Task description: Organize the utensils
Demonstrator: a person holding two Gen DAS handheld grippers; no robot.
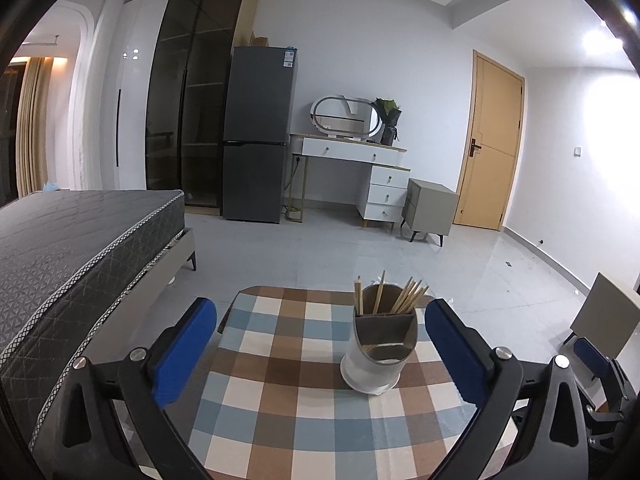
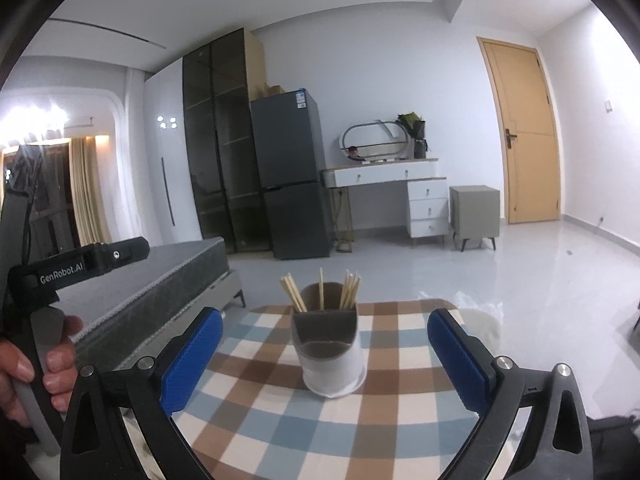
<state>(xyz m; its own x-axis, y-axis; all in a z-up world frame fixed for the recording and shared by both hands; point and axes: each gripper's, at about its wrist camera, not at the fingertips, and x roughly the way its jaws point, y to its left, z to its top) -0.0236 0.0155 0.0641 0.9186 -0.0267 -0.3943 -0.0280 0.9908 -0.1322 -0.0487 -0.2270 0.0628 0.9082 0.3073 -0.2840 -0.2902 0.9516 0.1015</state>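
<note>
Chopsticks [image 1: 404, 296]: lower ends hidden inside my holder [image 1: 378, 354].
Tablecloth [image 2: 280, 420]: near part cut off by the bottom edge.
My left hand [image 2: 28, 376]: cropped at the frame's left edge.
Fridge label [image 1: 291, 58]: too small to read.

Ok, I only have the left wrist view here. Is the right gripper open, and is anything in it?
Observer: The right gripper is open, jaws wide apart, nothing between them.
Operator: Where is it aimed?
Observer: Straight at the utensil holder, which stands centred ahead of the jaws on the checked cloth, untouched.
Operator: Can you see my other tool from there?
Observer: Only the handle of the left gripper, at the frame's left edge, with a hand wrapped round it.
</note>
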